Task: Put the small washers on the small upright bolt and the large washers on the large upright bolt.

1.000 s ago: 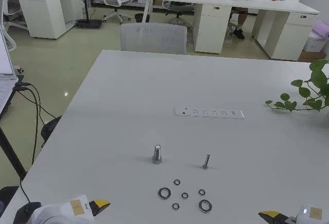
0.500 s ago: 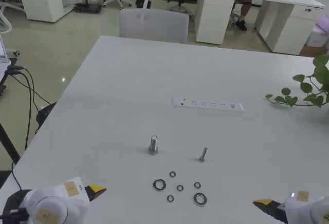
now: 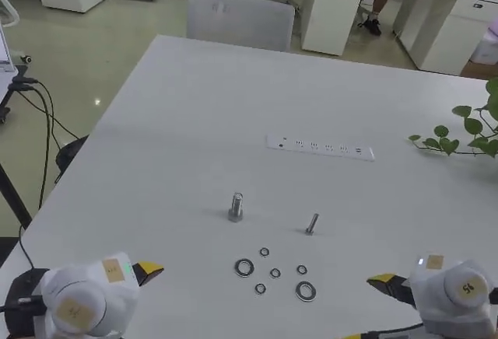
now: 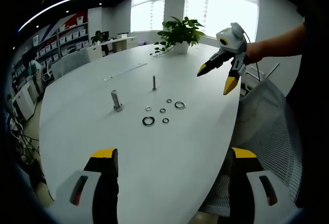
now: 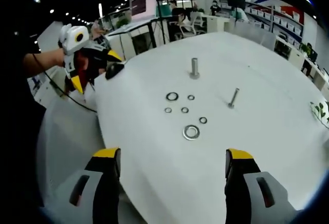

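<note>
1. You are holding the left gripper point(image 4: 174, 154) low over the near edge of the white table point(image 3: 194, 121). Its jaws are standing wide apart and gripping nothing.
2. You are holding the right gripper point(image 5: 172, 154) over the same near edge, farther to the right. Its jaws are also spread wide and empty.
3. The two grippers are hovering well apart from each other, one on each side of the parts, and neither is touching anything on the table.
4. The large upright bolt point(image 3: 236, 207) is standing on its wider end, ahead of you and a little left of centre in the head view.
5. The small upright bolt point(image 3: 312, 225) is standing to its right, well apart from it.
6. The washers are lying flat in a loose cluster on your side of the two bolts, and none is sitting on a bolt or touching one.
7. The large washers point(image 3: 244, 267) are lying apart from each other, one at the cluster's left and the other at its near right.
8. Four small washers point(image 3: 275, 274) are lying scattered between and around them, each apart from the others.
9. A white power strip point(image 3: 320, 148) is lying beyond the bolts, a leafy plant point(image 3: 467, 129) is reaching in at the table's right edge, and a grey chair point(image 3: 240, 22) is standing at the far edge.
</note>
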Demonstrator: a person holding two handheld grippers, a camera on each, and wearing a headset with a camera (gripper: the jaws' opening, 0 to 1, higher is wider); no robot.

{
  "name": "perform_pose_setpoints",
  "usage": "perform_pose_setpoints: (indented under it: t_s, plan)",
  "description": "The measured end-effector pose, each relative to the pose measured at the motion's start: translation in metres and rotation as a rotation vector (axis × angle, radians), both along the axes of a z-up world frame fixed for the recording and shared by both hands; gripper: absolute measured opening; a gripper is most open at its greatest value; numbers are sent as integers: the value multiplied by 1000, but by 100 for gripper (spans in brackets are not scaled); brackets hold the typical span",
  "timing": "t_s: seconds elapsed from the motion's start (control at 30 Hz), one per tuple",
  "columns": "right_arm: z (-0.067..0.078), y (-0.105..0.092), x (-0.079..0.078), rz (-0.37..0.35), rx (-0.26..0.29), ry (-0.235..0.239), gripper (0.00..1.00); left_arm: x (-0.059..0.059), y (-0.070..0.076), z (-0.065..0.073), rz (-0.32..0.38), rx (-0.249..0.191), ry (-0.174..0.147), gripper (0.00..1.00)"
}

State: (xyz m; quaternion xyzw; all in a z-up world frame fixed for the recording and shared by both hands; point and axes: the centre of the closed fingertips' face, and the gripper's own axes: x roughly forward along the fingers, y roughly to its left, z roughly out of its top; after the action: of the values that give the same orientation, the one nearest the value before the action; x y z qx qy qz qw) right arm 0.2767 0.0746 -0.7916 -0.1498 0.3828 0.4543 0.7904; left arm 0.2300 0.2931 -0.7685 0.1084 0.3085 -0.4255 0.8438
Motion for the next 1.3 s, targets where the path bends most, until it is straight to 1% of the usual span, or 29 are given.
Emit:
perform_pose_setpoints:
  t_s: [0.1,0.13,0.17,0.3,0.37,0.47,0.63,0.73,0.83,0.97,1.07,1.3]
  plan:
    - [-3,-1,2,22,-32,2,82,0,-1,0,1,-5,0,91]
    - [-7,-3,3,38,-58,4,81,0,-1,-1,-1,-6,1,91]
    - [-8,-3,3,51,-73,-1,80,-1,-1,-1,-3,-7,3,92]
    - [-12,-2,5,77,-96,3,77,-2,-1,-3,-3,-3,5,92]
    - [-14,-1,6,99,-119,3,76,-2,-1,-5,5,-6,11,92]
    - [-15,4,10,115,-127,5,73,-2,-1,-4,7,-14,7,92]
    - [-18,11,15,160,-158,0,69,-5,-3,-5,-1,-12,5,92]
    - [-22,15,18,193,-180,0,67,-8,-4,-9,-15,3,10,91]
    - [-24,17,21,209,-191,4,65,-8,-5,-10,-18,1,8,91]
    - [-27,21,27,224,-193,9,61,-7,-3,-12,-17,7,3,91]
    - [-31,21,30,251,-222,10,59,-8,-2,-13,-20,11,-2,90]
    - [-36,25,40,300,-261,0,58,-8,0,-14,-23,21,-3,91]
